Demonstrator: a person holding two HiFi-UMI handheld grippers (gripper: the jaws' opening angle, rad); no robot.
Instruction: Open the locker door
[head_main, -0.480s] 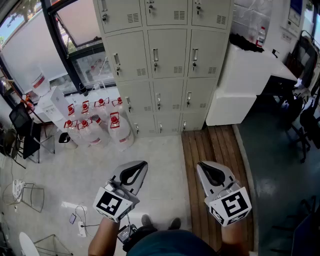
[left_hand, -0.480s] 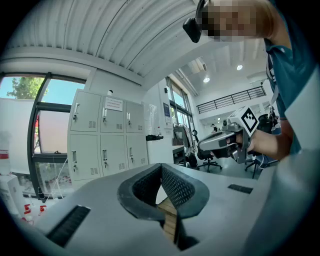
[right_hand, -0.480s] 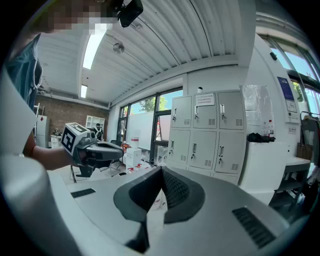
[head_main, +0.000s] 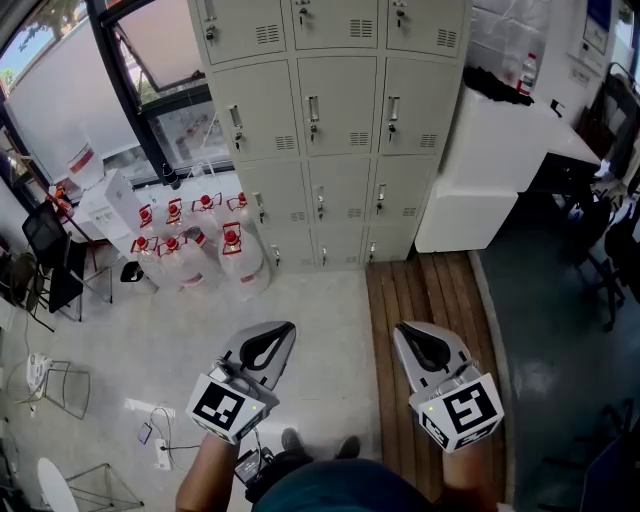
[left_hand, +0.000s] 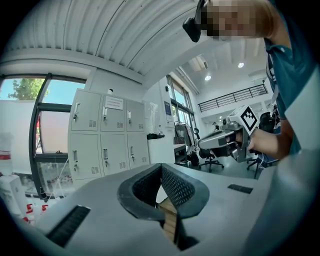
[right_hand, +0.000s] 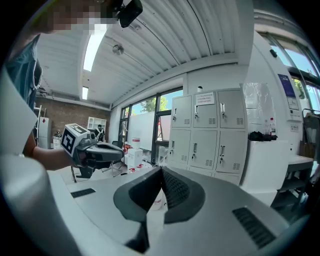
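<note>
The lockers (head_main: 335, 120) stood against the far wall as a grey block of doors in three columns. Every door that showed was closed, each with a small handle and a vent slot. Which door was meant could not be told.

Both claws were held low in front of the person, well apart from the lockers, and pointed toward them. The left claw (head_main: 275, 338) was clenched, its ribbed pads meeting at the tip with nothing between them, as the left gripper view showed (left_hand: 161, 167). The right claw (head_main: 415, 340) was likewise closed on nothing, its pads together at the tip (right_hand: 161, 170). Each gripper view also caught the other claw off to the side, gripped in a hand, with its marker cube facing the camera.

On the pale floor left of the lockers sat a cluster of water jugs (head_main: 200, 245) with red caps, beside a dark-framed window (head_main: 130, 80). Just right of the lockers stood a white cabinet (head_main: 500, 160). A wooden strip (head_main: 425, 300) of flooring ran from the lockers' foot back toward the person, under the right claw. The person's shoes (head_main: 318, 443) showed between the two claws at the bottom of the head view.
</note>
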